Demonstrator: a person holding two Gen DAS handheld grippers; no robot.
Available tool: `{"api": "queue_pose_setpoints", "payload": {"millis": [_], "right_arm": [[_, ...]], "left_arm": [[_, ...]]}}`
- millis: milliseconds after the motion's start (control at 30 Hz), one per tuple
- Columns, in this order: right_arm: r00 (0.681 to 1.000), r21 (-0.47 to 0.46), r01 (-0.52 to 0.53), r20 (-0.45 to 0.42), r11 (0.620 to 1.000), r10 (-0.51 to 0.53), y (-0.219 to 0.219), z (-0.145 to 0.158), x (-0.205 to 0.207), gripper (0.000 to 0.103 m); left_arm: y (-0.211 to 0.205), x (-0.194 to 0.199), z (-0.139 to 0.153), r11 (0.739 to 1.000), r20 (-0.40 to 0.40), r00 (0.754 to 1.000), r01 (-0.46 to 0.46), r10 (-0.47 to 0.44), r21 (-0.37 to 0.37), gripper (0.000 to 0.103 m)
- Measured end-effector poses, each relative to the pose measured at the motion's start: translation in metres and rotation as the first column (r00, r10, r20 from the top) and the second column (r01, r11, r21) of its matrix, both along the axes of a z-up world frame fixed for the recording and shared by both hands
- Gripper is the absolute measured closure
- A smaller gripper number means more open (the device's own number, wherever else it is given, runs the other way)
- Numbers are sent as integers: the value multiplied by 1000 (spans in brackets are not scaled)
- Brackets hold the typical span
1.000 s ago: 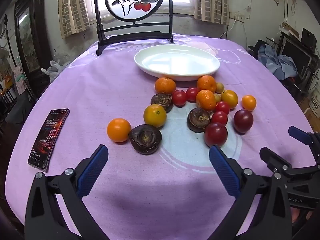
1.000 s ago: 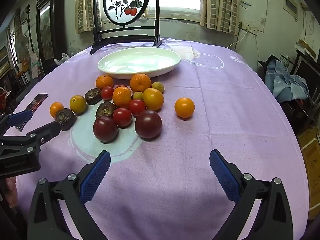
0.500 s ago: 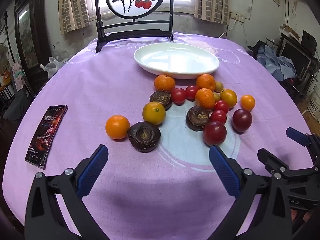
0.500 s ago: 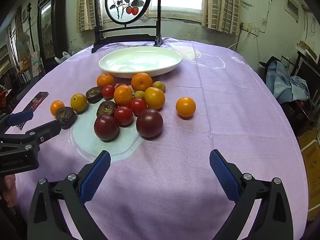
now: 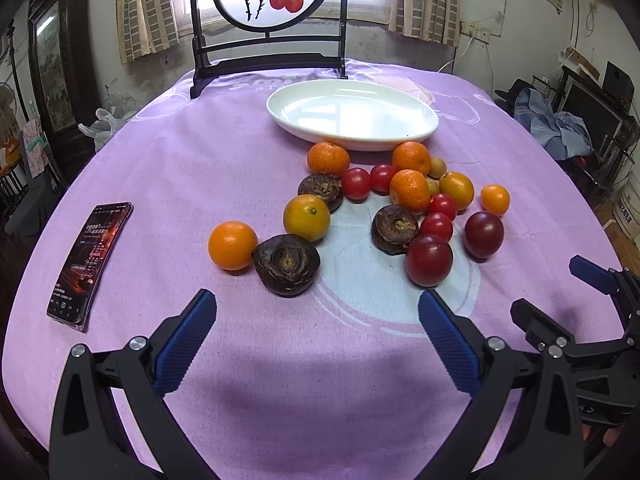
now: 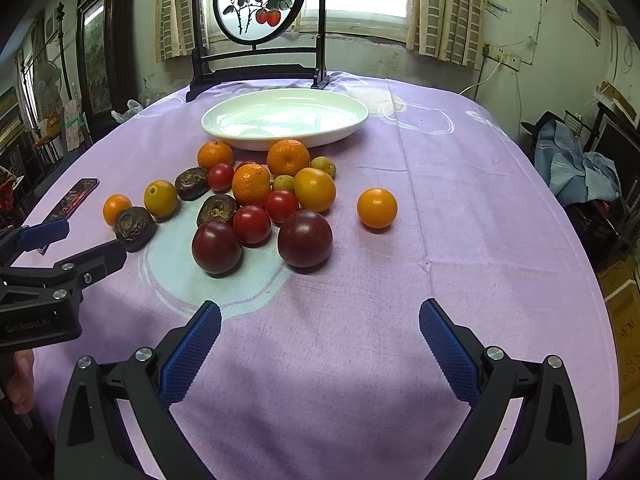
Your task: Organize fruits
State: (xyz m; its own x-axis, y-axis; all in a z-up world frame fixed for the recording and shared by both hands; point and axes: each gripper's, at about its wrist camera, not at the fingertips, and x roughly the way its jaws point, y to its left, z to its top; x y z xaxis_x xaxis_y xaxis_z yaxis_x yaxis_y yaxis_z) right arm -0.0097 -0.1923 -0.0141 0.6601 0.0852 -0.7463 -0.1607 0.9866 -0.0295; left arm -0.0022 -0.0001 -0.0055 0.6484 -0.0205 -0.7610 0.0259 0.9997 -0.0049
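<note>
Fingers [image 5: 192, 332] spread, fruits [image 5: 400, 204] well ahead

Home: curtains [image 6: 444, 8], tablecloth [image 6: 460, 200]

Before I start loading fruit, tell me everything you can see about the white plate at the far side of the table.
The white plate is a wide, shallow oval dish, glossy like glazed ceramic, with window light reflecting off its inside. It sits flat on the purple tablecloth, beyond the fruit and in front of the dark wooden screen stand. It holds nothing. Two mandarins lie at its near rim; whether they touch it is unclear. Both grippers are well short of it.
</note>
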Motion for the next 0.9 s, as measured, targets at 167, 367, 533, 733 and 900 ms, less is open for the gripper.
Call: {"api": "queue_pose_setpoints", "payload": {"millis": [167,367,533,733,900], "right_arm": [[1000,0,0,-5,1000,0,1,-1,0,3],[1000,1,-3,-7,1000,3,1,-3,0,3],[1000,1,-5,-10,1000,5,1,-3,0,3],[1000,1,-7,-13,1000,7,1,-4,-1,3],[1000,0,-12,-14,1000,12,2,-4,-1,3]], "left_arm": [[3,1,-2,1000,-8,1000,-12,12,-7,4],[4,1,-3,1000,-10,1000,-18,18,-9,4],[4,2,-3,1000,-9,1000,-17,17,-10,4],[4,2,-3,1000,-10,1000,-18,18,-11,4],[4,1,-3,1000,-10,1000,-18,18,-10,4]]}}
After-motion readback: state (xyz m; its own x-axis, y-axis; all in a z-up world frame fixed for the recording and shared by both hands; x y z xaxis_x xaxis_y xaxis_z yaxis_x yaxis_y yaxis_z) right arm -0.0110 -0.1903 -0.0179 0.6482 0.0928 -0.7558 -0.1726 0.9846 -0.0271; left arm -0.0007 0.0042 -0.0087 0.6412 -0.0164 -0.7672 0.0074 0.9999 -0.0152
